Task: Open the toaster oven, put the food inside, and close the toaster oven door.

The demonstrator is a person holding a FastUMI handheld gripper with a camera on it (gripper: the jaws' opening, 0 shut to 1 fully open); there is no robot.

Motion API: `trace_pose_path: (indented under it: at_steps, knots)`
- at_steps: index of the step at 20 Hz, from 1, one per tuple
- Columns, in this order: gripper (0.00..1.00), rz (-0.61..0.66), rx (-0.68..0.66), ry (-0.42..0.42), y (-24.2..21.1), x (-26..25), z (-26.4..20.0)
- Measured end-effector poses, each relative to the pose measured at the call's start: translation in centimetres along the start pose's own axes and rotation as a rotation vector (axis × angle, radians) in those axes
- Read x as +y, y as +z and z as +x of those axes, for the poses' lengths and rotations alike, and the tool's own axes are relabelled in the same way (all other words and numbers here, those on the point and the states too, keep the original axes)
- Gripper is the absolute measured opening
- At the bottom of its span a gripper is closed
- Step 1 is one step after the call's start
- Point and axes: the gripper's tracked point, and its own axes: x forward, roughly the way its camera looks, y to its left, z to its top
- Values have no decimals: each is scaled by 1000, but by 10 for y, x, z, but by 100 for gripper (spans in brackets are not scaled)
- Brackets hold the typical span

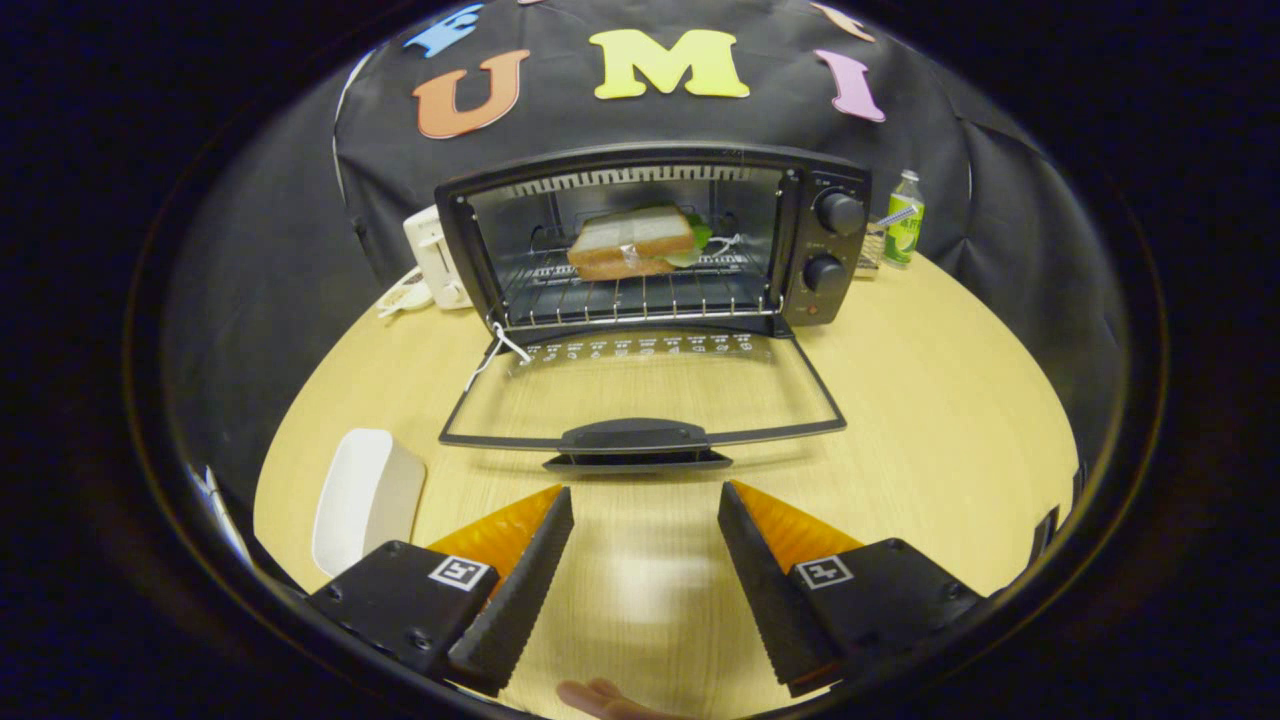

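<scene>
Toaster oven (655, 235), door (640, 395) lowered flat onto tabletop (930, 400), sandwich (632, 243) on rack, claw (645, 500) spread wide, empty, short of door handle (636, 438)

A pale wooden worktop (930, 400) is carrying everything in view. Taking the worktop as the landmark: a white dish (367, 495) is lying flat near its front left edge. A white appliance (434, 257) is standing upright toward its back left, with a white cord (402, 294) lying coiled just beside its base. A green bottle (905, 219) with a white cap is standing upright at its back right edge, and a small object just beside the bottle is showing too small to identify.
</scene>
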Motion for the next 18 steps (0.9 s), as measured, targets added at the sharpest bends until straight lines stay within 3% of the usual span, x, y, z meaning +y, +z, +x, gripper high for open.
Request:
trace_pose_path:
  at_steps: [6,18]
  knots:
    - [96,73,37,1,-10,2,28]
    - [96,46,50,27,-2,1,31]
